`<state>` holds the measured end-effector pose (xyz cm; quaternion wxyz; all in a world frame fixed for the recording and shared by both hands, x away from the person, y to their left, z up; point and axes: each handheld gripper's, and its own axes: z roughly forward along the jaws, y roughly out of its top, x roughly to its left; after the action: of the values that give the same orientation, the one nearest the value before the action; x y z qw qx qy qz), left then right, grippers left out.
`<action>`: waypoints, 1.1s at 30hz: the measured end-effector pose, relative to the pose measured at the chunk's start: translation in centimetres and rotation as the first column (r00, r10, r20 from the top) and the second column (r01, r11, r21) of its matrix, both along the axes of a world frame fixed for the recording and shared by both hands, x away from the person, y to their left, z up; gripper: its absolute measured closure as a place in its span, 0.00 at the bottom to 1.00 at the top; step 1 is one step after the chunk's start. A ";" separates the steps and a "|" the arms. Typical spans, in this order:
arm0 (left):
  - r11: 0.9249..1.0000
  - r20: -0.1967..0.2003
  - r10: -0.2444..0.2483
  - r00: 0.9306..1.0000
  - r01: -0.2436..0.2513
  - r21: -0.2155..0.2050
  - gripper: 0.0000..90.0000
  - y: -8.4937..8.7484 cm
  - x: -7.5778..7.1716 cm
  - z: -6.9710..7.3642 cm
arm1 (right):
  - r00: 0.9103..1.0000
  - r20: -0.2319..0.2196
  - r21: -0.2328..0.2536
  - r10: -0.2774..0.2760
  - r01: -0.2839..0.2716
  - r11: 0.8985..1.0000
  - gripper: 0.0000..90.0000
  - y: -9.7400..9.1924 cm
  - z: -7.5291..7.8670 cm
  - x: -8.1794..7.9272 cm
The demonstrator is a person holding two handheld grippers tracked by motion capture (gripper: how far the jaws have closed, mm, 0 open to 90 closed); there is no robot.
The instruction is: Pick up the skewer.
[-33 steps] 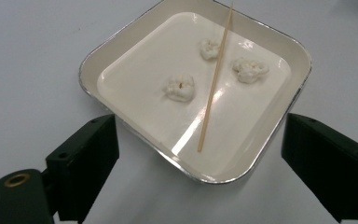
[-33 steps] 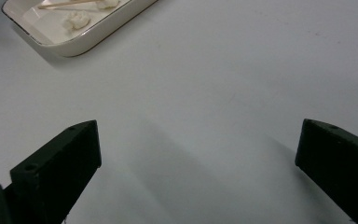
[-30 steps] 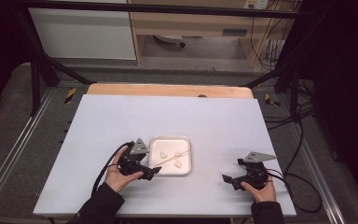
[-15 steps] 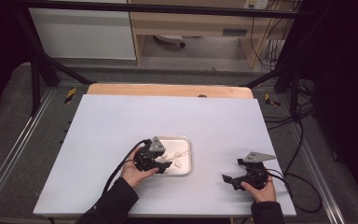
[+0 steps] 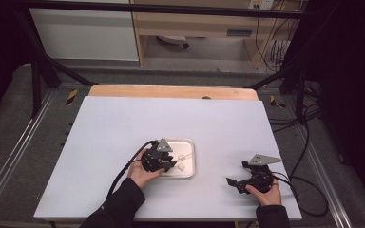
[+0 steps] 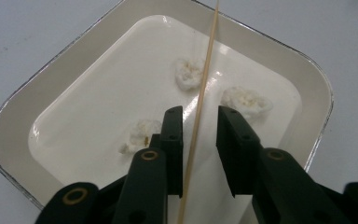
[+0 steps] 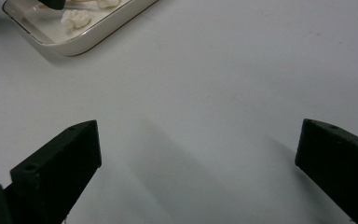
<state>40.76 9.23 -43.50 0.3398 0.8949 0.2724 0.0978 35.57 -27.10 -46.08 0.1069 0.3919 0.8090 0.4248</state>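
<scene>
A shallow cream tray (image 5: 192, 161) (image 6: 9, 121) lies on the white table, holding three white puffy pieces (image 6: 189, 73) (image 6: 247, 100) (image 6: 137, 133) and a thin wooden skewer (image 6: 204, 84) (image 5: 185, 156). My left gripper (image 5: 171, 164) (image 6: 199, 116) reaches into the tray from its left side. Its jaws have just been closing and now stand narrow on either side of the skewer, with a gap still showing on the right side of the stick. My right gripper (image 5: 232, 183) (image 7: 198, 135) rests on the table to the tray's right, jaws wide open and empty.
From the right gripper view the tray (image 7: 98, 35) lies far off at the upper left with a white piece (image 7: 76, 18) in it. A wooden strip (image 5: 171, 91) borders the table's far edge. Cables trail from both grippers.
My left hand has moved right from beside the tray to over it, and its jaws have narrowed around the skewer. The right hand has kept still.
</scene>
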 end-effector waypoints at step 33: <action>0.998 -0.002 -0.014 1.000 0.014 -0.056 0.98 0.9 -0.6 0.7 | 1.000 0.010 -0.006 0.008 -0.008 1.000 0.01 0.0 0.0 0.0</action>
<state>40.17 10.10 -42.82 0.3651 0.8870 0.2693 0.0865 35.61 -27.07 -46.07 0.1105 0.3863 0.8112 0.4249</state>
